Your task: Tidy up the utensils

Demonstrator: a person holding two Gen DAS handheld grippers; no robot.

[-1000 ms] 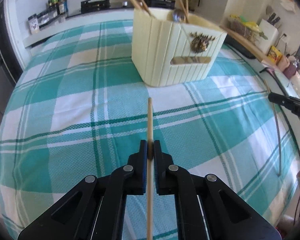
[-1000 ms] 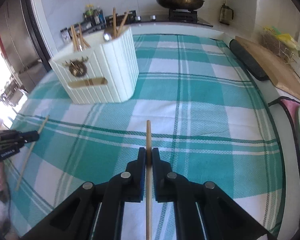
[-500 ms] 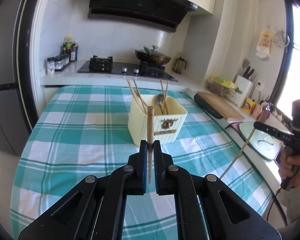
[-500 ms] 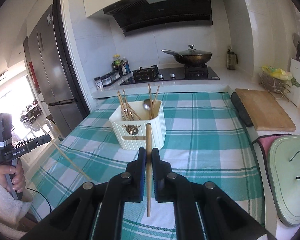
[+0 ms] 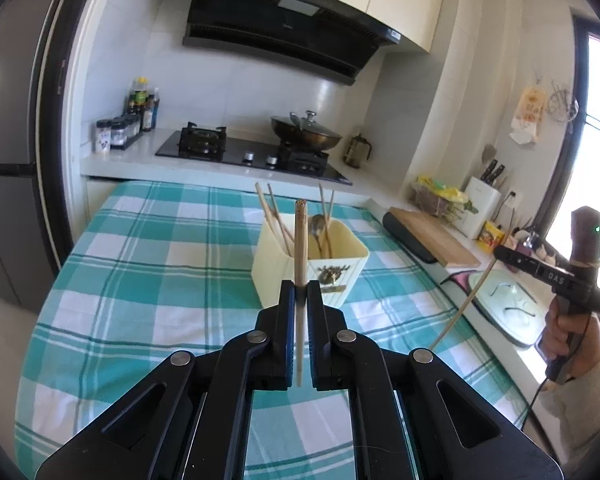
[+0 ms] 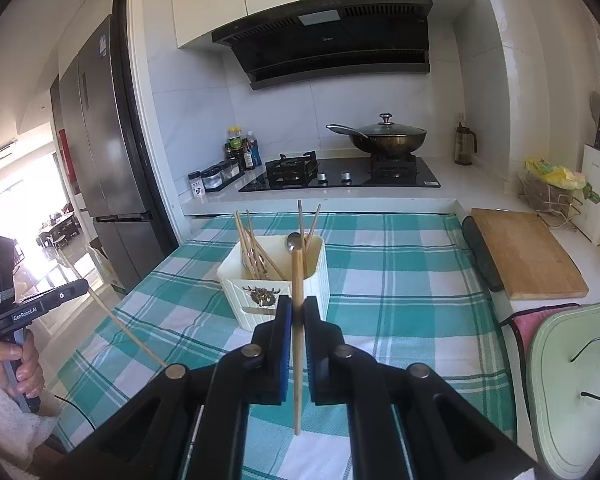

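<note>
A cream utensil holder (image 5: 342,258) (image 6: 316,280) stands on the teal checked tablecloth (image 5: 148,280), with several chopsticks and a metal spoon (image 6: 293,241) in it. My left gripper (image 5: 300,286) is shut on a wooden chopstick (image 5: 300,240), held upright well above the table, short of the holder. My right gripper (image 6: 297,302) is shut on another wooden chopstick (image 6: 297,280), also upright and raised. Each gripper shows in the other's view, at the far right (image 5: 512,258) and the far left (image 6: 76,286), each with its chopstick hanging down.
A stove with a lidded wok (image 6: 384,138) and condiment bottles (image 5: 140,108) lie behind the table. A wooden cutting board (image 6: 524,252), a knife block (image 5: 482,200) and a pale green tray (image 6: 572,384) stand on the counter to the right.
Both grippers have lifted their chopsticks off the tablecloth and tilted up, so the views now show the kitchen wall; the holder looks smaller and farther away.
</note>
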